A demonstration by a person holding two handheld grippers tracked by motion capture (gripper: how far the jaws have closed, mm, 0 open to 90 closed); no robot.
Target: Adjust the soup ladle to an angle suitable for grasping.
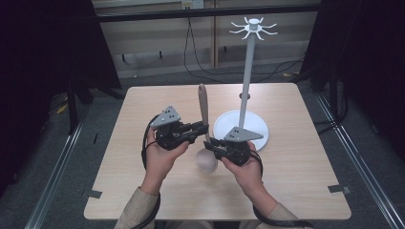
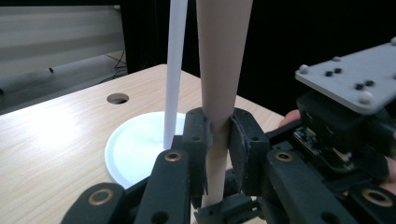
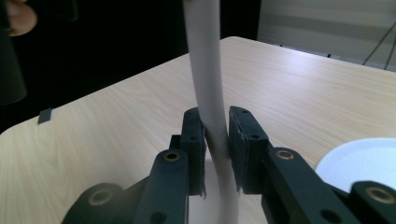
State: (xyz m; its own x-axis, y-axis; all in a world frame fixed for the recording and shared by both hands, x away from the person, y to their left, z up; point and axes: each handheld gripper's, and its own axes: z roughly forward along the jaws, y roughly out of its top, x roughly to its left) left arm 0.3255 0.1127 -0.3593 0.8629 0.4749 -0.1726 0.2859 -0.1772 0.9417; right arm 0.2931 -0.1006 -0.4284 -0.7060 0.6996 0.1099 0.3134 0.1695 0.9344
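Spoon [image 1: 204,107] gripped twice on one handle: pinched between the jaws of the left gripper [image 1: 203,128], and just below by those of the right gripper [image 1: 213,143]. Both sets of jaws drawn narrow, closed on the shaft with no gap showing.

In the left gripper view, black pads [image 2: 198,135] pressed flat on either side of the broad tan part of the handle. In the right gripper view, pads [image 3: 243,135] shut round the paler, thinner neck where it bends toward the bowl.

Held upright over the near middle of the table [image 1: 296,162], bowl [image 1: 206,160] down and handle tip up. Cannot tell whether the bowl rests on the wood or hangs just above it.

Two grips so close together, probably to steady a long, top-heavy thing while one side lets go and takes a better hold. Low grip near the neck likely chosen to leave the upper handle free.

Upright pose seemingly meant for hanging: tip turned upward, toward the ring of hooks [image 1: 253,27] on top of the white stand [image 1: 246,71]. Round base [image 1: 255,125] sitting flat on the table just beyond the right gripper, thin pole rising from its middle.

Hooks well above the handle tip, so a fair lift to come, by this reading. Main risk judged: spoon swinging or slipping once held by one gripper alone.
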